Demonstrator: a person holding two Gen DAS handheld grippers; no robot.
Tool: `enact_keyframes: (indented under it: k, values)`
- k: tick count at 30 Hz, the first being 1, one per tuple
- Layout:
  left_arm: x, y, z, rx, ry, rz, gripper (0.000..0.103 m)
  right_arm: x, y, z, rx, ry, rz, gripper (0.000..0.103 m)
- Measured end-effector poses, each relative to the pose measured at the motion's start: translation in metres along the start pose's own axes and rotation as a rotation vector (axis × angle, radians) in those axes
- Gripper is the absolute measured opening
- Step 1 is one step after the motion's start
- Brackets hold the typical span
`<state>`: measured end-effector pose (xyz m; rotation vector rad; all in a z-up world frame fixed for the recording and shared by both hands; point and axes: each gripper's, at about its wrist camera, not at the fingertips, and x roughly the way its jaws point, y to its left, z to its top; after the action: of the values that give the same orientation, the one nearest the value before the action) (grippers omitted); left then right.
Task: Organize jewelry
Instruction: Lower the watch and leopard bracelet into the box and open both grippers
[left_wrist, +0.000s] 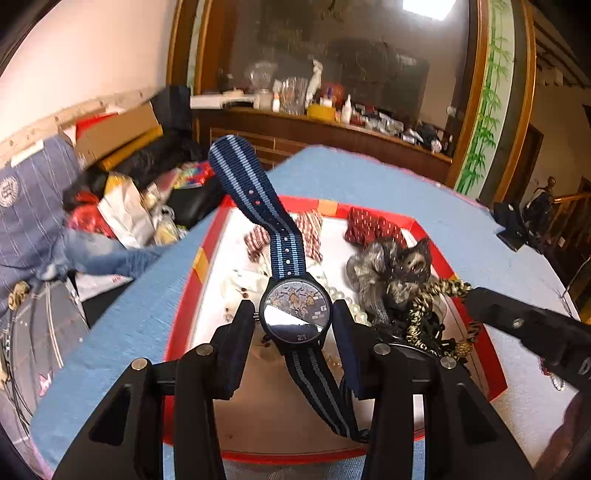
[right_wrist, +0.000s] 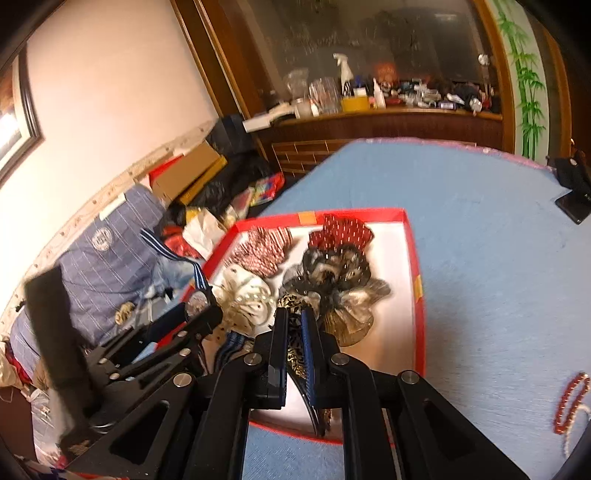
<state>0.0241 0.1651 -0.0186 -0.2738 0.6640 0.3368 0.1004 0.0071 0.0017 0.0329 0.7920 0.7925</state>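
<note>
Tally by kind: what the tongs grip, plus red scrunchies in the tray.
Navy striped-strap wristwatch, left tongs: 1
Leopard-print hair accessory, right tongs: 1
Red-and-white striped fabric scrunchie: 1
Dark red dashed fabric scrunchie: 1
Total: 4

blue table (right_wrist: 461, 229) carries red tray (right_wrist: 413, 236), red bead bracelet (right_wrist: 570, 400), black stand (right_wrist: 574, 184).

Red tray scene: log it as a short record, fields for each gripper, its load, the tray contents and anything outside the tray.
left gripper: shut on the watch, lifted over the tray
watch strap: blue striped, one end standing up, the other hanging down
right gripper: shut on a black-and-gold hair accessory
red tray: on the blue cloth; holds scrunchies and pearl beads
outside tray: red bead bracelet on the cloth
</note>
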Motion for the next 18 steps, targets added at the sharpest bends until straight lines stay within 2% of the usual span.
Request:
enact_keyframes:
  k: [5, 10, 18]
  values:
    - [0.018, 0.002, 0.002, -0.046, 0.04, -0.029, 0.042, 0.018, -0.009, -0.002, 0.021, 0.024, -0.022, 0.009]
    - [0.023, -0.005, 0.005, -0.017, 0.021, -0.003, 0.042, 0.029, -0.018, 0.0, 0.03, 0.028, -0.064, 0.009]
    - [0.026, 0.003, 0.007, -0.061, 0.02, -0.003, 0.042, 0.037, -0.021, -0.005, 0.008, 0.038, -0.123, 0.009]
